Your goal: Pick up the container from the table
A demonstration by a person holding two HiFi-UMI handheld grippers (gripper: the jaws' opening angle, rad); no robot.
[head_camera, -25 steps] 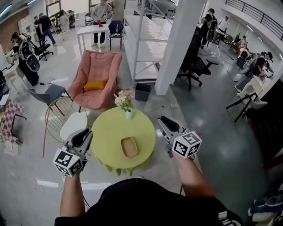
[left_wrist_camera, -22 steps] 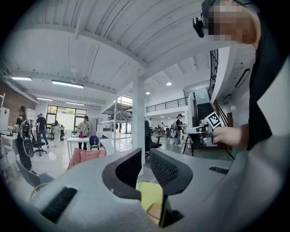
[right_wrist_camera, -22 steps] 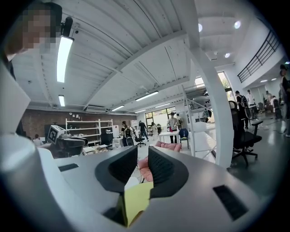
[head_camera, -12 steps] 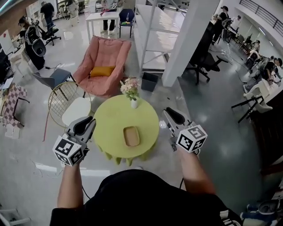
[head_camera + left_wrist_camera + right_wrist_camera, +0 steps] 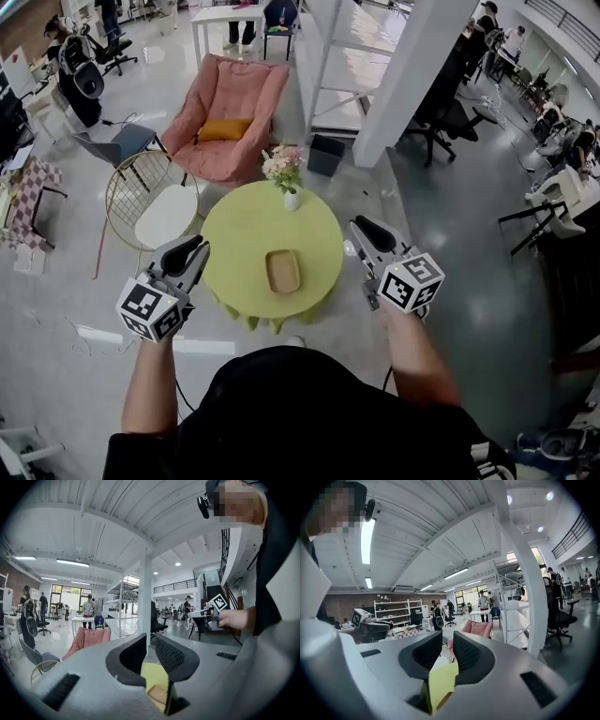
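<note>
Compared with a second ago, the round yellow-green table [image 5: 234,234] sits slightly larger and higher in the head view. The person appears to have closed in on it, though the steep angle makes the remaining reach hard to judge. The shallow tan rectangular container [image 5: 281,271] rests near the middle of that table. A white vase of pale flowers [image 5: 292,199] stands at the table's far edge. The left gripper [image 5: 190,253] hangs off the table's left rim and the right gripper [image 5: 364,230] off its right rim, both well apart from the container. Each has its jaws a narrow gap apart with nothing between them, only the tabletop showing through. The pick-up is therefore at the approach stage, and one gripper must next come in over the table.
</note>
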